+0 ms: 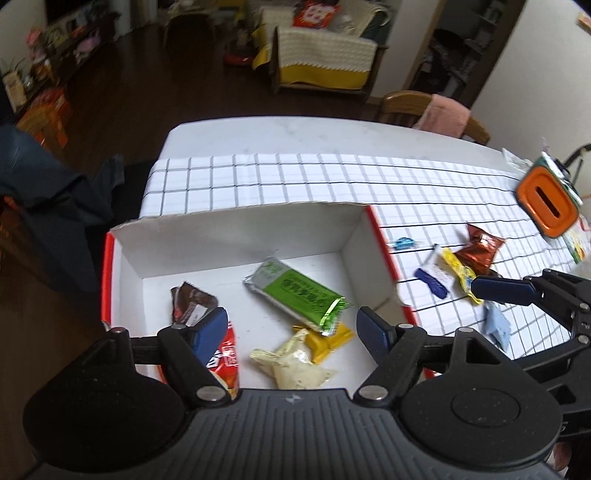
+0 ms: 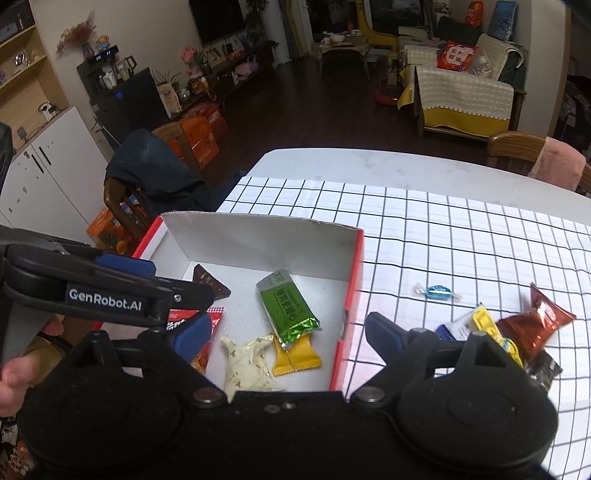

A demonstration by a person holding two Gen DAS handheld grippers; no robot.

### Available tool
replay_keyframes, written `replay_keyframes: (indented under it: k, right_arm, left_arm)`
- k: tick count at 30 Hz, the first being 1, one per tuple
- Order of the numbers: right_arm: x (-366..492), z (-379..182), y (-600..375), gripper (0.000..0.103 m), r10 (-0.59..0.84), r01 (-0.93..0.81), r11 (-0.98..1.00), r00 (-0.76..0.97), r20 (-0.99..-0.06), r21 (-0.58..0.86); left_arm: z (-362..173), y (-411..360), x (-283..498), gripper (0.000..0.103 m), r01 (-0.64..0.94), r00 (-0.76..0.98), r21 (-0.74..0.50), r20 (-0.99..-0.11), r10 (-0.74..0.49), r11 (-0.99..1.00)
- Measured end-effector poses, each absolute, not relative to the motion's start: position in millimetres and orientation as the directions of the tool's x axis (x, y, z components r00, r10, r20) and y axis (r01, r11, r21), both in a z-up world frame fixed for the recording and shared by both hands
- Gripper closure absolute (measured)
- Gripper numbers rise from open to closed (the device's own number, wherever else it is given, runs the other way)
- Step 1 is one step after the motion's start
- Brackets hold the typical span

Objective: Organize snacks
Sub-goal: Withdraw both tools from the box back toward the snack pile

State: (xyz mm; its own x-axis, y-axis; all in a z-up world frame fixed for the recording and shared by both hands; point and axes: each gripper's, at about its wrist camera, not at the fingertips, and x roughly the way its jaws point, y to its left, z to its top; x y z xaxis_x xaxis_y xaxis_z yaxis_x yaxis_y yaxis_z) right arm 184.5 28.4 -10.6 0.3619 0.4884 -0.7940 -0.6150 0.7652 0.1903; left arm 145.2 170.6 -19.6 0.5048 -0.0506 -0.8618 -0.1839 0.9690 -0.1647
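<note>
Checked tablecloth [image 1: 295, 177]; left gripper [image 1: 291, 328] partly hides red packet [image 1: 227, 354].

Black left gripper [image 1: 291, 328], blue-padded fingers [image 1: 212, 330], silver screws, white GenRobot.AI lettering

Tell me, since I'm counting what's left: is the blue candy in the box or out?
Out. The blue candy lies on the checked cloth, right of the box wall.

Lived-in home, open dining and living room: sofa [image 2: 461, 96] draped in cream and yellow throws, dark television [image 2: 218, 16], wooden dining chairs [image 2: 513, 151], shelf of flowers and trinkets [image 2: 221, 62], dark wood floor [image 2: 314, 110].
</note>
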Motion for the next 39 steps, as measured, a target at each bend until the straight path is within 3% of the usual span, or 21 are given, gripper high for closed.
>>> replay_keyframes:
  k: [3, 11, 27, 39]
  right_arm:
    - [177.3, -4.3, 16.1, 0.005, 0.488, -0.603, 0.775, 0.379, -0.786, 0.19]
    - [164.1, 5.9, -18.8, 0.002, 0.477, -0.563, 0.805, 0.425, -0.769, 0.188]
    - [166.1, 4.6, -135.2, 0.001, 0.384, -0.461, 0.877, 0.498, -0.777, 0.137]
    - [201.1, -22.7, -201.6, 0.003, 0.381, -0.524, 0.844, 0.435, -0.816, 0.115]
  left_arm:
    - [-14.3, 161.2, 140.2, 0.022, -0.163, 0.527, -0.155, -0.848, -0.047, 0.974]
    - [-3.7, 133.7, 133.7, 0.02, -0.096, 0.574, -0.138, -0.817, -0.059, 0.986]
    - [-6.9, 42.6, 176.3, 0.02, 0.146, 0.547, -0.069, -0.826, -0.139, 0.987]
    - [-13.5, -11.8, 247.3, 0.02, 0.259, 0.497, -0.002, -0.857, -0.135, 0.966]
